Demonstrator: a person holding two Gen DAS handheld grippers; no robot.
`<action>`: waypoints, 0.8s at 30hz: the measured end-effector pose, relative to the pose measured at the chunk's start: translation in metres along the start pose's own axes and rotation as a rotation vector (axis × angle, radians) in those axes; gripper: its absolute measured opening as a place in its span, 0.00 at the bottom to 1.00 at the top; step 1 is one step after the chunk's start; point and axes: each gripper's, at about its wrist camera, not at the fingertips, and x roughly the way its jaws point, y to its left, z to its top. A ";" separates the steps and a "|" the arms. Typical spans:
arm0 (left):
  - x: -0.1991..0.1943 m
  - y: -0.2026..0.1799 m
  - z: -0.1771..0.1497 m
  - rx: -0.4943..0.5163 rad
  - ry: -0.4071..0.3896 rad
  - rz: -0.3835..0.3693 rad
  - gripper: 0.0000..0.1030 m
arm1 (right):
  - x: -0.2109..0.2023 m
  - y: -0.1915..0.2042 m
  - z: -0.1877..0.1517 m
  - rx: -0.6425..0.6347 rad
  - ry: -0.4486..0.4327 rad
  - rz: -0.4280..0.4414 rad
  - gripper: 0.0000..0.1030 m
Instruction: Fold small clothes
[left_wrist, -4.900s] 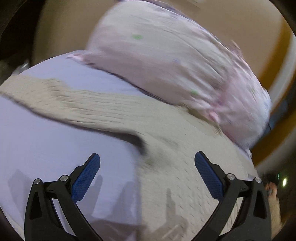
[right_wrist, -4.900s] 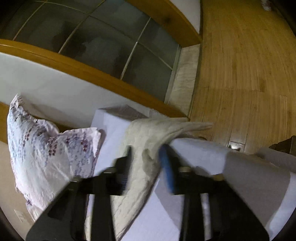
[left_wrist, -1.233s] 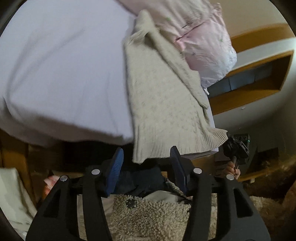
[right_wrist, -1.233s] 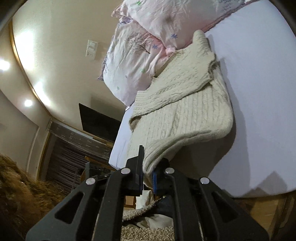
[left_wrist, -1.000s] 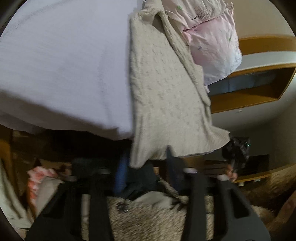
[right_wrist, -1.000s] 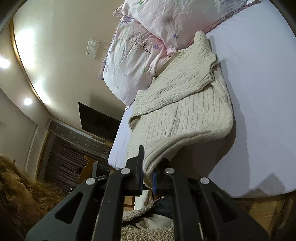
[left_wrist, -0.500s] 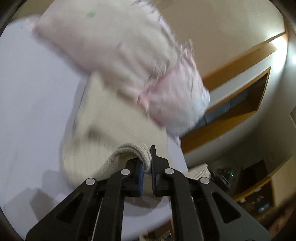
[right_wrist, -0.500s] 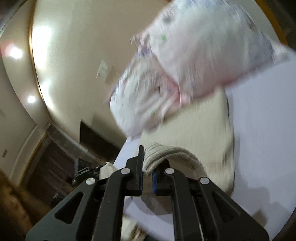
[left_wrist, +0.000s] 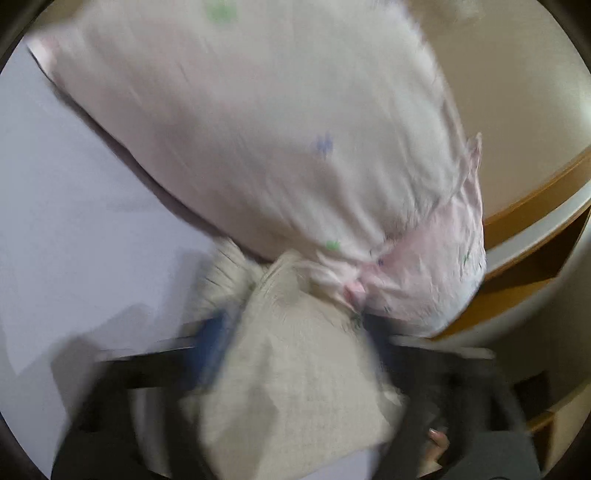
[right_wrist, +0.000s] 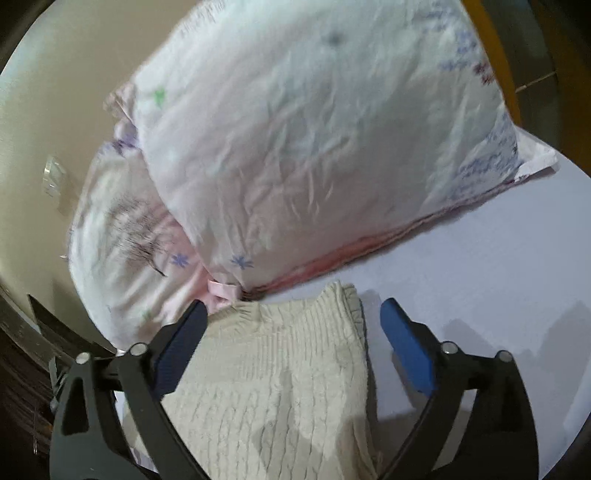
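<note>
A cream cable-knit sweater (right_wrist: 280, 384) lies folded over on the white bed sheet (right_wrist: 480, 280), its far edge against the pillows. My right gripper (right_wrist: 291, 343) is open, its blue pads either side of the sweater's far end, holding nothing. In the left wrist view, which is blurred, the sweater (left_wrist: 295, 369) fills the gap between the spread fingers of my left gripper (left_wrist: 295, 332), which is open.
Two pale pink floral pillows (right_wrist: 314, 147) are stacked just beyond the sweater; they also show in the left wrist view (left_wrist: 258, 129). A wooden headboard shelf (left_wrist: 528, 251) lies to the right. Bare sheet (left_wrist: 74, 221) lies to the left.
Both grippers carried the sweater's hem up toward the pillows, folding it over, then opened and let it go. The pillows are now much closer.
</note>
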 end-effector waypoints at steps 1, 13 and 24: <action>-0.009 0.001 -0.001 0.018 -0.001 0.017 0.89 | -0.004 -0.003 -0.001 0.006 0.009 0.025 0.92; 0.041 0.016 -0.039 0.083 0.238 0.165 0.61 | 0.006 -0.019 -0.030 0.091 0.126 0.094 0.92; 0.052 -0.072 -0.046 -0.087 0.179 -0.272 0.14 | -0.050 -0.048 -0.034 0.101 0.046 0.116 0.92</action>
